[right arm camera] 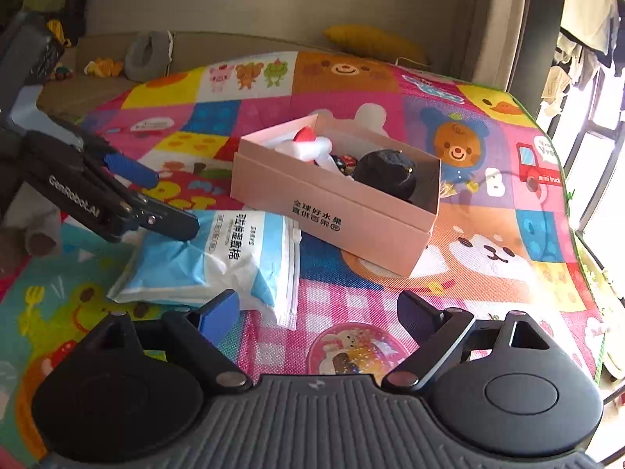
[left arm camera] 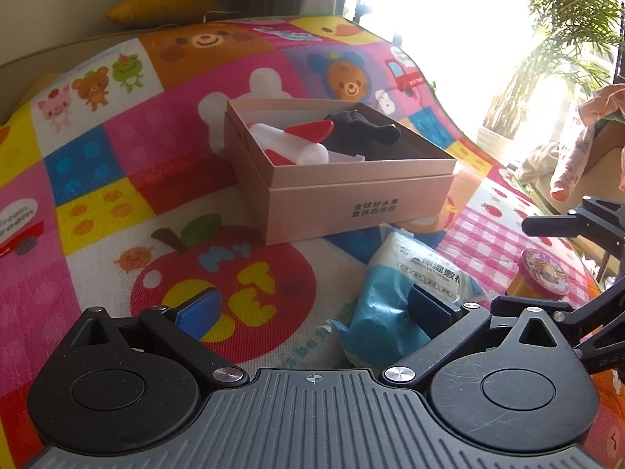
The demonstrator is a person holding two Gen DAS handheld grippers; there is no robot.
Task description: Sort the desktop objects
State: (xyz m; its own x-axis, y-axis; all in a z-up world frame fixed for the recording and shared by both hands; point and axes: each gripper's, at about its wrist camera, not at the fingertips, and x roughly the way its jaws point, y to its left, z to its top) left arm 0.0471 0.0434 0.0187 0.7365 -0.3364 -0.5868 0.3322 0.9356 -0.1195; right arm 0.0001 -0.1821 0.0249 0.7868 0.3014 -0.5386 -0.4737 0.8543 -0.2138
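With most of the sorting already sitting inside the pink box (right arm camera: 332,211), hovering now with right gripper (right arm camera: 320,312) spread wide around the little pink-lidded cup (right arm camera: 353,349), left gripper (left arm camera: 312,308) parked apart and empty beside the wipes pack (right arm camera: 218,258).

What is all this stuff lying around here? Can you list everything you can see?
Box: one, pale pink, open, middle of the mat.
Bottle: one, white with red parts, lying inside the box.
Soft toy: one, black, inside the box.
Wipes pack: one, blue and white, flat on the mat in front of the box.
Jelly cup: one, pink foil lid, on the mat near the pack.
Play mat: one, colourful cartoon squares, under everything.
Cushion: one, yellow, behind the mat.
Plant: one, green, by the window.
Left gripper: open, over the wipes pack.
Right gripper: open, jelly cup between its fingers.
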